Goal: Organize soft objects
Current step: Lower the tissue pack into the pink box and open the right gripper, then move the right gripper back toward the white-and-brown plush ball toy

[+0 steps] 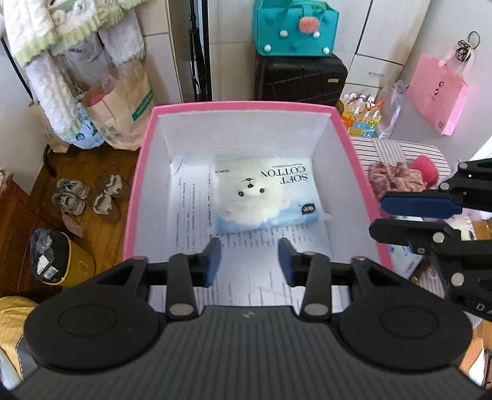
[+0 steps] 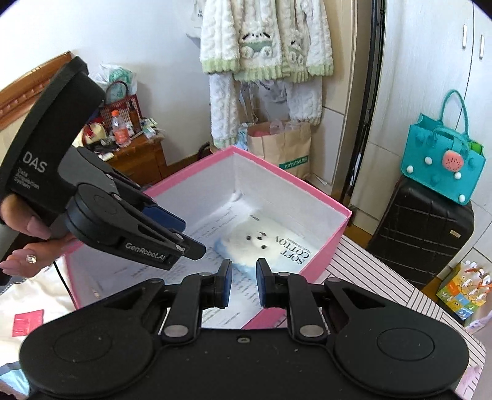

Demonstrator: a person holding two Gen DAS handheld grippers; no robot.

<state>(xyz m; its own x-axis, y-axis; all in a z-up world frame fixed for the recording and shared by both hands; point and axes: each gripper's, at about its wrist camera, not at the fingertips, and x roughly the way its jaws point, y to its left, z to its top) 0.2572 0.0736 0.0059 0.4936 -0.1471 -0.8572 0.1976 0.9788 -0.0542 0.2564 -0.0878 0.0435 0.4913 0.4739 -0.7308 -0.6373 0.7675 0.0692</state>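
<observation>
A pink box (image 1: 246, 106) with white inner walls stands open below both grippers. On a printed sheet (image 1: 255, 270) at its bottom lies a white-and-blue "Soft Cotton" pack (image 1: 267, 197) with a fluffy animal face, also seen from the right wrist (image 2: 270, 246). My left gripper (image 1: 249, 261) hovers over the box's near part, open, with nothing between its pads. My right gripper (image 2: 243, 283) hangs over the box's right rim (image 2: 307, 184), its jaws drawn close together on nothing. A fuzzy pink-brown piece (image 1: 396, 180) and a red-pink puff (image 1: 426, 170) lie right of the box.
The box sits on a striped surface (image 1: 396, 147). Behind it stand a black suitcase (image 1: 301, 80) topped by a teal felt bag (image 1: 295, 27), paper bags (image 1: 123, 114) and a pink bag (image 1: 436, 92). Shoes (image 1: 89, 197) lie on the floor at the left.
</observation>
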